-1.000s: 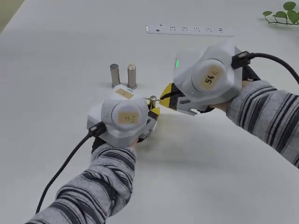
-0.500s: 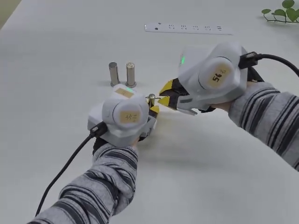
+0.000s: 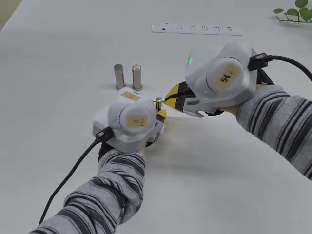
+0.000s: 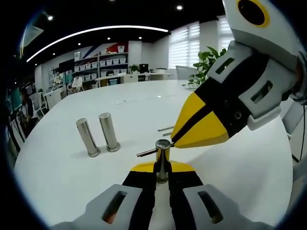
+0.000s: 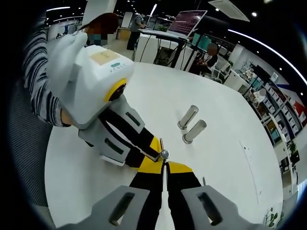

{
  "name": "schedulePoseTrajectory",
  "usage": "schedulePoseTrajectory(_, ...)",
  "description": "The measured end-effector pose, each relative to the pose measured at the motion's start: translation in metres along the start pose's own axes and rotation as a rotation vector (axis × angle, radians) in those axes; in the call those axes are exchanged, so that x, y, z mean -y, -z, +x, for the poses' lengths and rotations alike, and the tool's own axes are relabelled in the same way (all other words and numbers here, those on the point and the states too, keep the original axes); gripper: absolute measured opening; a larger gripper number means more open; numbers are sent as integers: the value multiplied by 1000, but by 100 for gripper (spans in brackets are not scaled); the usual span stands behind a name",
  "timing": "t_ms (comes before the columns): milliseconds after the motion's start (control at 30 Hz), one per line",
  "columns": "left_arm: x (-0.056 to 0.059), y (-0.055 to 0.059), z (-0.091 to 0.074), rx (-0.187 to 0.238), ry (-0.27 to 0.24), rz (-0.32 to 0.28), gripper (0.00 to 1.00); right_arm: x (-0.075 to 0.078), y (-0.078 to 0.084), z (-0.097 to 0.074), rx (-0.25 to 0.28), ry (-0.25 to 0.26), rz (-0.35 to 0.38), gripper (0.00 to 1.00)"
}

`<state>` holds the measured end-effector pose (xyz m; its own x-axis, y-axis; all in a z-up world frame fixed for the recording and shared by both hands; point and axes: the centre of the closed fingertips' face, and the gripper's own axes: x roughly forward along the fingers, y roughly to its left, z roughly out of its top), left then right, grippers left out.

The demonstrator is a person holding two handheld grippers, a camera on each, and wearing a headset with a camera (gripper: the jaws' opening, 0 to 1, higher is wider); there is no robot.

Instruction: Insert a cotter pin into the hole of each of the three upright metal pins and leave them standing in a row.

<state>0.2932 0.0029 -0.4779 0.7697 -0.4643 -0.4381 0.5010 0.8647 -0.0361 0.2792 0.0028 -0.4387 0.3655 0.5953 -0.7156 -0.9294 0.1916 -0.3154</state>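
Counter: white counter [image 3: 58, 58] in an open office; a power strip [image 3: 197, 30] lies at the far edge, well apart from the work.
Left tongs: your left tongs [image 4: 162, 168] are pressed onto the lower shaft of the held metal pin [image 4: 162, 152]; the pin is kept upright, so its cross hole near the top is exposed and level with the other tool.
Right tongs: your right tongs [image 5: 165, 166] are pressed together on the cotter pin [image 4: 146, 153]; their yellow tips meet the held metal pin just below its cap, from the side opposite the protruding end.
Cotter pin: it lies crosswise through the hole; its free end projects past the far side of the shaft, as seen in the left gripper view.
Reason for hold: one tool fixes the shaft against turning and tipping; the other drives along the hole axis; judged from this, insertion is well advanced on this pin.
Standing pins: the first standing pin [image 3: 120, 77] and second standing pin [image 3: 137, 77] stand upright side by side behind the tools, near but apart from them; whether either carries a cotter pin cannot be told at this size.
Next step, judged: seat the cotter pin fully; release it first; then set the held metal pin beside the second standing pin to extend the row.
Caution: a skewed push may tip the shaft in the left tongs.
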Motion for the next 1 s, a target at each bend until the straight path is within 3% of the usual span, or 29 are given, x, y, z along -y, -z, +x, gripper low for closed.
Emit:
schedulePoseTrajectory(367,-1,0,0,1,2,0,5,1,-1,0,19,18,45,3)
schedulePoseTrajectory(433,0,0,0,1,4,-1,5,4,2,-1,27,37,73,6)
schedulePoseTrajectory(633,0,0,0,2,10,11,5,7,-1,-7,126,72,213,20)
schedulePoseTrajectory(833,-1,-1,1,0,14,12,5,11,0,-17,203,110,332,26)
schedulePoseTrajectory(1000,-3,-1,2,-3,20,2,5,14,8,-22,214,131,384,29)
